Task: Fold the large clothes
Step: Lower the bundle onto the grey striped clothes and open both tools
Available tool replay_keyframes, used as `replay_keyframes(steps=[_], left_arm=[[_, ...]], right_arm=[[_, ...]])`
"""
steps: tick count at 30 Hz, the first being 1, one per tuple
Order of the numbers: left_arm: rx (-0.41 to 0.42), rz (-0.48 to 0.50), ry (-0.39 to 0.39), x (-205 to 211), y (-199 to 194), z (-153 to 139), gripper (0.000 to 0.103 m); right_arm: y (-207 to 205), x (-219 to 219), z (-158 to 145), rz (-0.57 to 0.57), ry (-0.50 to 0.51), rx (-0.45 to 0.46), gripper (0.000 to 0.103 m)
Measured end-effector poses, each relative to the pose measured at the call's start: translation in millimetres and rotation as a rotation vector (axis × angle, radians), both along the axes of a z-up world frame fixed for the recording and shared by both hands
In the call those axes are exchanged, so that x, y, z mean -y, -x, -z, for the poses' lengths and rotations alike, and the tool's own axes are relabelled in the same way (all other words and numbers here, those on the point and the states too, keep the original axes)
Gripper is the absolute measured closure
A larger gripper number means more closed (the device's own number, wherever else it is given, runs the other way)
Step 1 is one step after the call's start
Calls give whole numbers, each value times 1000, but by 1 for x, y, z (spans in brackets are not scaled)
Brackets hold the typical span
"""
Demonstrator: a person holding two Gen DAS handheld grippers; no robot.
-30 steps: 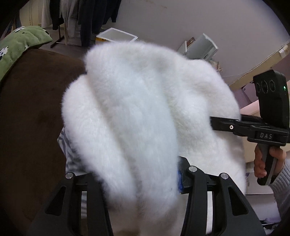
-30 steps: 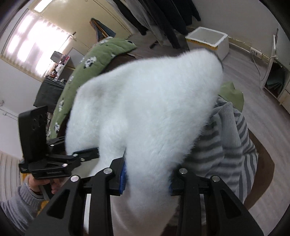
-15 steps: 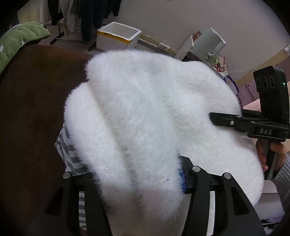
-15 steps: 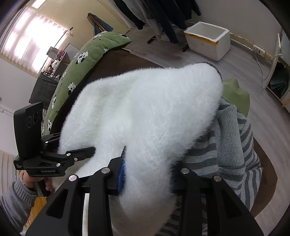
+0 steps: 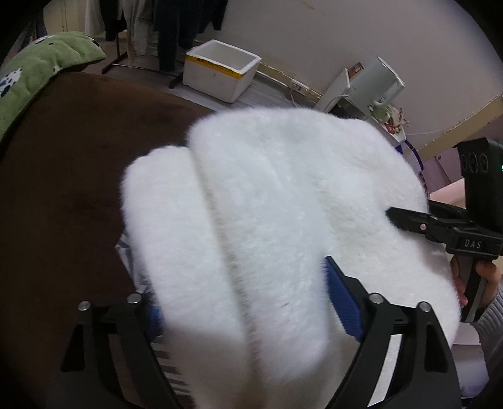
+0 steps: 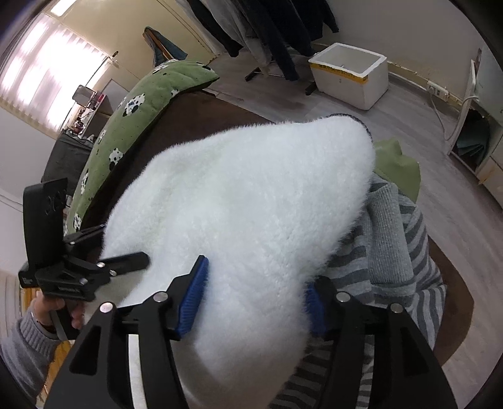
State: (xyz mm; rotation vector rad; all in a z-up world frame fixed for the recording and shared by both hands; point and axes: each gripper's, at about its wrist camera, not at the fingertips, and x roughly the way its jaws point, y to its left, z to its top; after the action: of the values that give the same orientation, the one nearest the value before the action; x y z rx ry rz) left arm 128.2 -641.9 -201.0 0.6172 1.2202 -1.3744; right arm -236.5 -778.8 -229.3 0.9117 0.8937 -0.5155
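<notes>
Across the middle of both frames we see the white fleece (image 5: 267,226), bunched into thick folds and filling most of the view. At the bottom of the left wrist frame our left tongs (image 5: 251,302) clamp a fat roll of it between the blue pads (image 5: 342,302), the pads pressed into the pile on either side. At the bottom of the right wrist frame our right tongs (image 6: 254,299) grip another bunch of the fleece (image 6: 245,214) the same way, blue pads (image 6: 193,299) sunk into it.

At the right edge of the left wrist frame the right tongs (image 5: 405,218) reach into the fleece edge, a hand (image 5: 484,280) on the handle. At the left edge of the right wrist frame the left tongs (image 6: 125,261) meet the fleece as well, held by a hand (image 6: 53,310) in a grey sleeve.

Under the fleece, lower right of the right wrist frame, lies a grey striped sweater (image 6: 399,251), touching it. Both rest over a brown surface (image 5: 69,176); we cannot tell whether the fleece is lifted off it. A green blanket (image 6: 135,110) with a spotted print runs along the upper left. Toward the top, a white foam box (image 6: 349,75) stands on the floor near dark hanging clothes (image 6: 267,28).
</notes>
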Motion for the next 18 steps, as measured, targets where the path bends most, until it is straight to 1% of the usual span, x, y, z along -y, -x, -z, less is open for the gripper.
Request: replay_keyframes(steps=[1,4,7,11,14,15,16,18], left_arm=[[6,-7,3,-2,-3,-1,12],[26,-20,11,-10,-13,-1,10],[32,-31,12,-20,-21,1,7],[38,-46,41,-30,-27,-4,7],[52,-66,71,-38,-29,-14,7],[66,-75,98,-43,-29,-22,7],[77,-80,109,-45,-29,-27,7],[87,-94,110,-51,-30,-38,7]], right_arm=[[2,-2,-3,3,7,-3,41],[7,-9,-11,8,45,-11,31],[15,-15,-24,11,76,-6,29],[21,-23,-36,4,125,-25,29],[21,-31,-44,-6,156,-49,25],[21,-33,-45,-10,167,-56,24],[19,-36,-47,-14,178,-64,20],[17,-42,-50,-14,193,-70,17]])
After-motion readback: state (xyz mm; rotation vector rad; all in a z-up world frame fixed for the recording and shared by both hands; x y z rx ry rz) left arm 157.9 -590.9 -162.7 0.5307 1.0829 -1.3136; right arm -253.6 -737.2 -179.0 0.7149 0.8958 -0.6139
